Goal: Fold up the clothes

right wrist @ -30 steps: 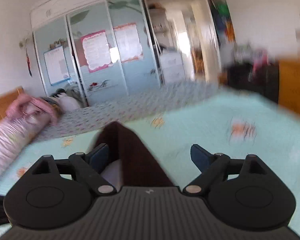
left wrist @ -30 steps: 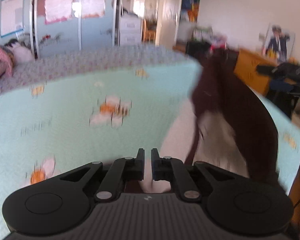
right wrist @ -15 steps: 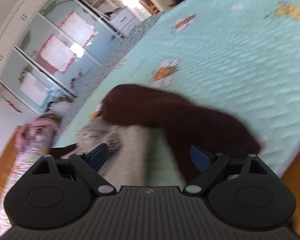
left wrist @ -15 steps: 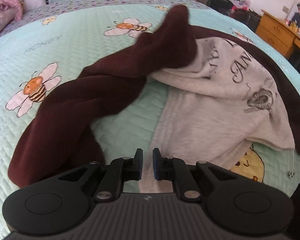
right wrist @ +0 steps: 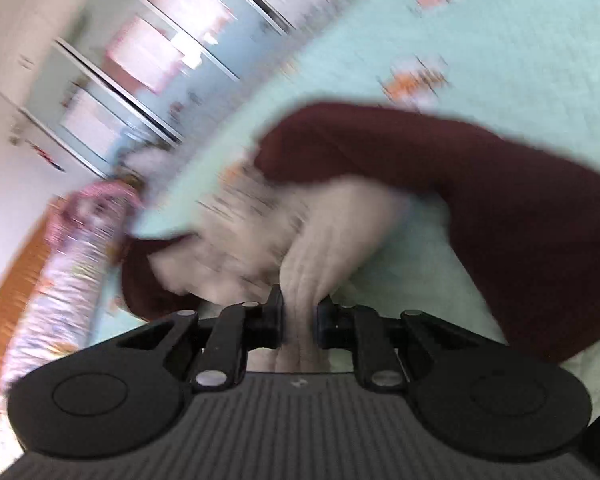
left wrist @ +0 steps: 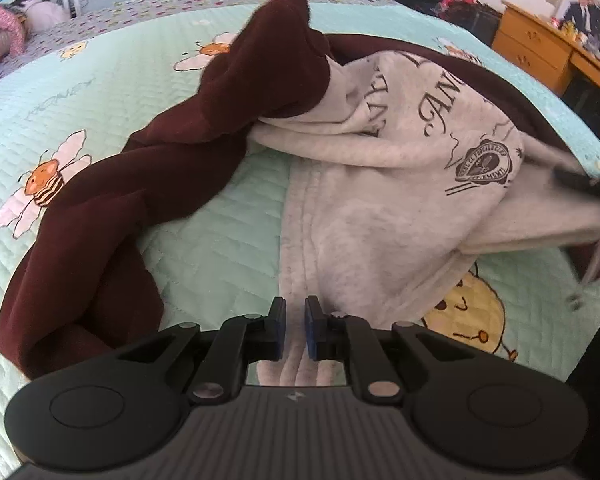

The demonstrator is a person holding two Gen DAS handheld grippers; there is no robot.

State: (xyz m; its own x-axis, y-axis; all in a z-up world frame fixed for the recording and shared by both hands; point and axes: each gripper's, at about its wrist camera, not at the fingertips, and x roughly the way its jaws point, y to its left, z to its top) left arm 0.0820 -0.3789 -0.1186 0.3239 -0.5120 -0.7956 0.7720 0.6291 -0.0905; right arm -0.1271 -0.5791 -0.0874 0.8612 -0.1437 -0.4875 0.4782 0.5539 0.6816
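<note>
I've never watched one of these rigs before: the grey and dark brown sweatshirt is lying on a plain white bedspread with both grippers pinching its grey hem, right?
Not quite. The bedspread is mint green with cartoon bees and flowers, not plain white; the left wrist view shows this clearly. The rest holds: the left gripper and right gripper each pinch the grey hem of the sweatshirt.

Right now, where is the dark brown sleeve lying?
In the left wrist view, the brown sleeve trails left of the grey sweatshirt body, across the green bedspread, beside a bee print.

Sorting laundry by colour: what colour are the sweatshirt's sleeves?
Dark maroon sleeves on a light grey body; clearest in the left wrist view.
</note>
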